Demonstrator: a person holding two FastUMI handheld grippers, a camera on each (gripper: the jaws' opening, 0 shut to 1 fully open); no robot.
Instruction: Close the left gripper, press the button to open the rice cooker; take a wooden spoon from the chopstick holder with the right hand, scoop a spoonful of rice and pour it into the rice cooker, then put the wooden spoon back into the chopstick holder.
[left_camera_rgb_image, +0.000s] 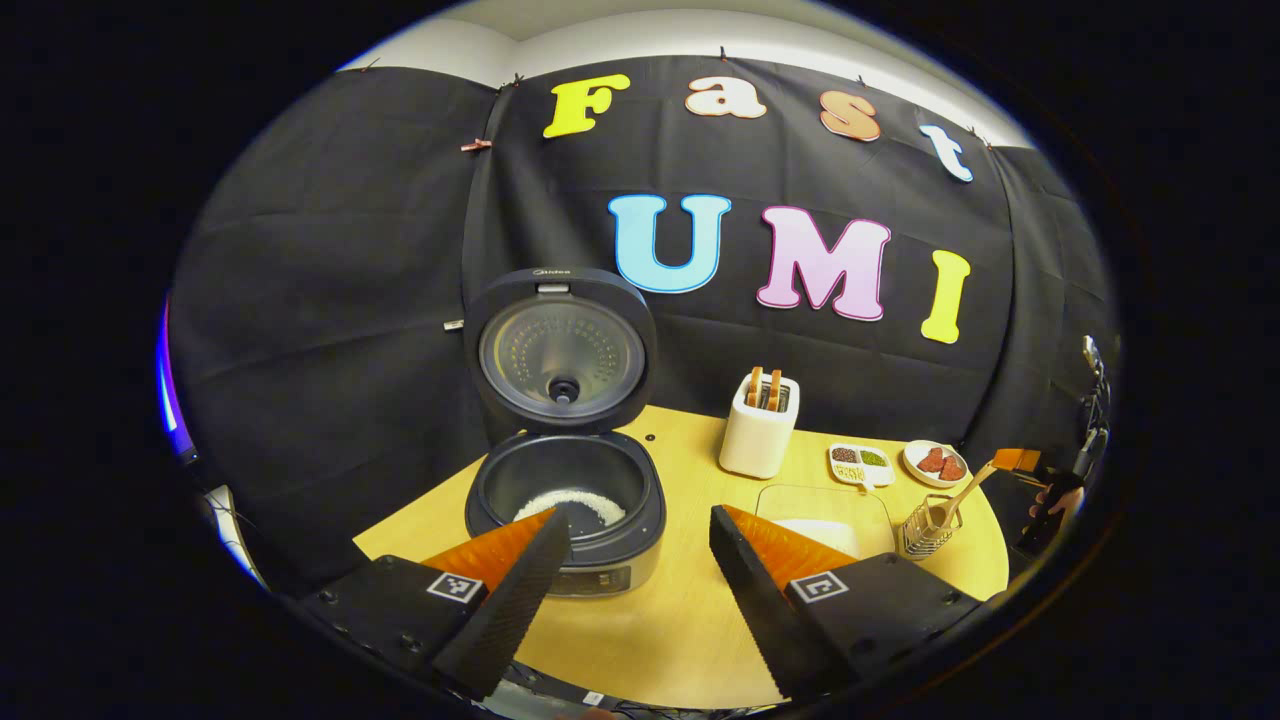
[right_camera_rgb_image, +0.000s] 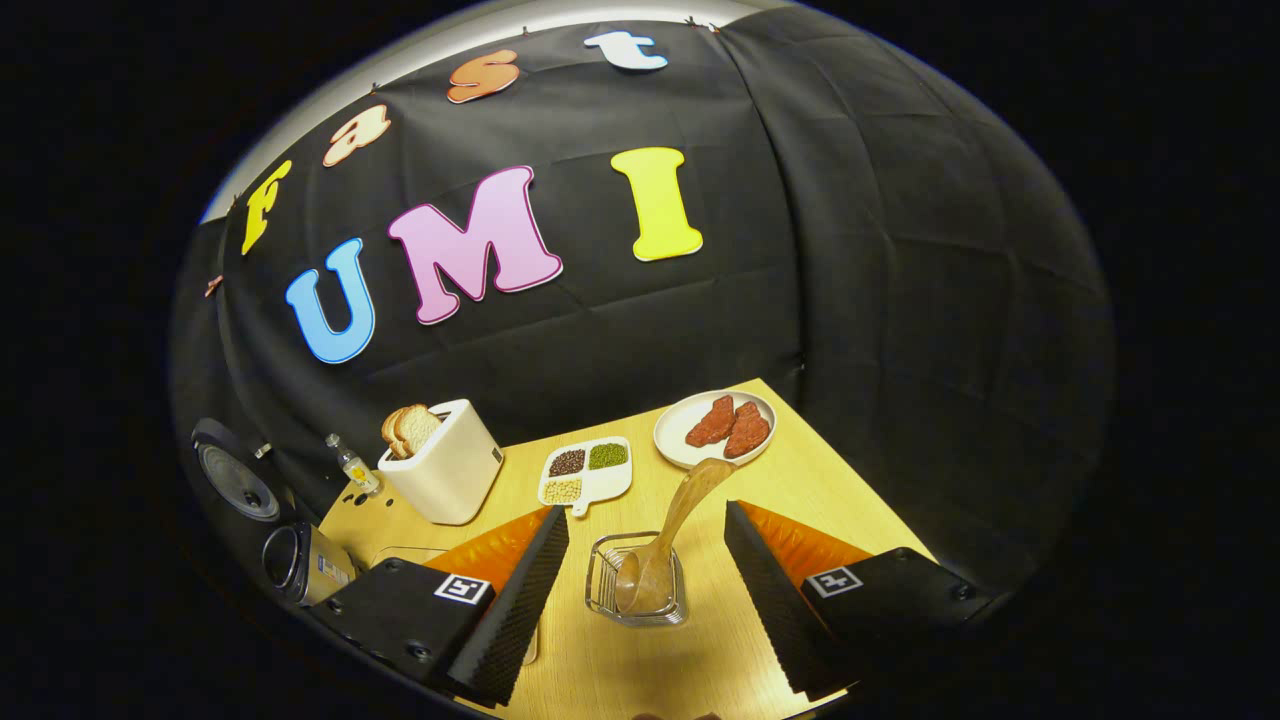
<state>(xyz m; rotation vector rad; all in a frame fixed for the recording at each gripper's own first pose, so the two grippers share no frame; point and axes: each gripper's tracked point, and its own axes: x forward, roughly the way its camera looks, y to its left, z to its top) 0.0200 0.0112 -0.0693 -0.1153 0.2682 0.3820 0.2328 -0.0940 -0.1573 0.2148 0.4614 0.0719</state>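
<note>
The rice cooker (left_camera_rgb_image: 590, 555) stands open with its lid (left_camera_rgb_image: 563, 350) raised and white rice in its pot (left_camera_rgb_image: 572, 505). My left gripper (left_camera_rgb_image: 640, 520) hovers in front of it, open and holding nothing. The wooden spoon (right_camera_rgb_image: 678, 525) stands bowl down in the wire chopstick holder (right_camera_rgb_image: 600, 585), its handle leaning up to the right. My right gripper (right_camera_rgb_image: 645, 512) is open, with one finger on each side of the holder and neither touching the spoon. In the left gripper view the holder (left_camera_rgb_image: 928, 530) and spoon (left_camera_rgb_image: 965, 490) sit at the table's right end, with the right gripper (left_camera_rgb_image: 1015, 462) just behind them.
A clear tub of rice (left_camera_rgb_image: 825, 520) lies between cooker and holder. Behind are a white toaster (right_camera_rgb_image: 445, 460) with bread, a divided bean tray (right_camera_rgb_image: 587, 470), a plate of meat (right_camera_rgb_image: 715, 428) and a small bottle (right_camera_rgb_image: 352, 462). The table's right edge (right_camera_rgb_image: 850, 480) is close.
</note>
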